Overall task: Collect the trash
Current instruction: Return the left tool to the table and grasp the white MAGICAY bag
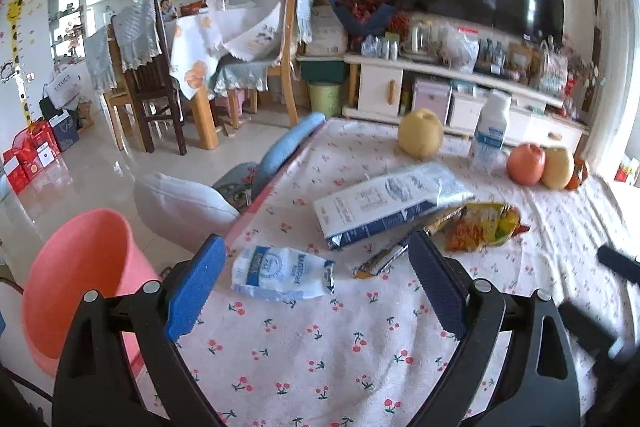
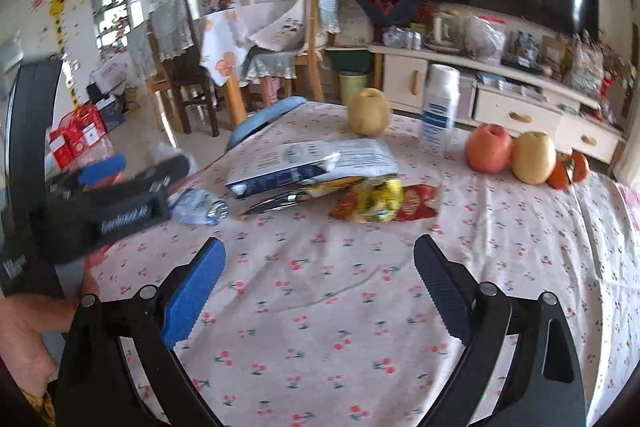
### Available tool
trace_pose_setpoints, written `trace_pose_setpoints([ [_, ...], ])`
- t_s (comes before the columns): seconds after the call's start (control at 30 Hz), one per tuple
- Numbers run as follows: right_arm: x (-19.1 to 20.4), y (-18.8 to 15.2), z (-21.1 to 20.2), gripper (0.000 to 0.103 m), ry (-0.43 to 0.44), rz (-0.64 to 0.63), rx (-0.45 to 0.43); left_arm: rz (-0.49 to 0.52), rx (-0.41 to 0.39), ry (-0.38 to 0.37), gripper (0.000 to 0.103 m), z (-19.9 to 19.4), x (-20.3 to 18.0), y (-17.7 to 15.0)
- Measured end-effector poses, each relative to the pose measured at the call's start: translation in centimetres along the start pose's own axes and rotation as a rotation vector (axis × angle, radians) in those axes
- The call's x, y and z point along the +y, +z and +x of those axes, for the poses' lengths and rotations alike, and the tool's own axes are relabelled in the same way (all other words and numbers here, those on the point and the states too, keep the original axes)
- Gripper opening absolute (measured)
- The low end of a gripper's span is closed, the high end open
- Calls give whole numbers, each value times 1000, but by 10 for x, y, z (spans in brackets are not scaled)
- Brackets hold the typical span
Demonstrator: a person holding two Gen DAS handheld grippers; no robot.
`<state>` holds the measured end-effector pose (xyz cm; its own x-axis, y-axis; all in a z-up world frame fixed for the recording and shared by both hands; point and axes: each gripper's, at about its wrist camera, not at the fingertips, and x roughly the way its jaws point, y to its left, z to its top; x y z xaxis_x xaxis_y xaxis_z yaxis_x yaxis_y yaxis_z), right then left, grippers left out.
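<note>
A soft cloth printed with small red cherries covers the worktop (image 1: 360,347), lying in shallow wrinkles. The left hand-held gripper (image 1: 316,259) hangs low over it with its ridged blue pads spread wide and nothing between them; just beyond its tips lies a crumpled white-and-blue plastic pouch (image 1: 280,273), flattened, its long axis running left to right. Past it a thin, shiny foil strip wrapper (image 1: 384,257) points diagonally away to the right, toward a large white-and-navy glossy bag (image 1: 384,203) lying flat and slanting the same way. A creased yellow-and-orange snack packet (image 1: 480,227) rests against that bag's right edge. A smooth pink plastic bucket (image 1: 80,275) stands beside the worktop's left edge. The right hand-held gripper (image 2: 320,259) is likewise wide open and empty above bare cloth.
</note>
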<state>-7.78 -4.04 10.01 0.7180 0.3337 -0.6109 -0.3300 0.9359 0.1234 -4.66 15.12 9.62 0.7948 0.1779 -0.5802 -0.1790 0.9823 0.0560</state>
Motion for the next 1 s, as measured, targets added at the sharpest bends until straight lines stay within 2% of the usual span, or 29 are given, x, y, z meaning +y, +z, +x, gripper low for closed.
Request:
trace_pose_setpoints([
  [0.13, -40, 6, 7, 94, -45, 83, 26, -44, 48, 13, 93, 13, 10, -4],
  [0.37, -87, 13, 21, 94, -47, 200, 68, -334, 148, -4, 93, 40, 61, -14],
  [0.53, -106, 16, 37, 94, -35, 245, 96, -450, 171, 3, 93, 54, 75, -17],
  [0.7, -126, 11, 59, 94, 32, 351, 154, -467, 214, -5, 87, 71, 66, -17],
  [1.0, -134, 13, 84, 94, -3, 291, 177, -514, 293, -12, 85, 93, 61, -24],
])
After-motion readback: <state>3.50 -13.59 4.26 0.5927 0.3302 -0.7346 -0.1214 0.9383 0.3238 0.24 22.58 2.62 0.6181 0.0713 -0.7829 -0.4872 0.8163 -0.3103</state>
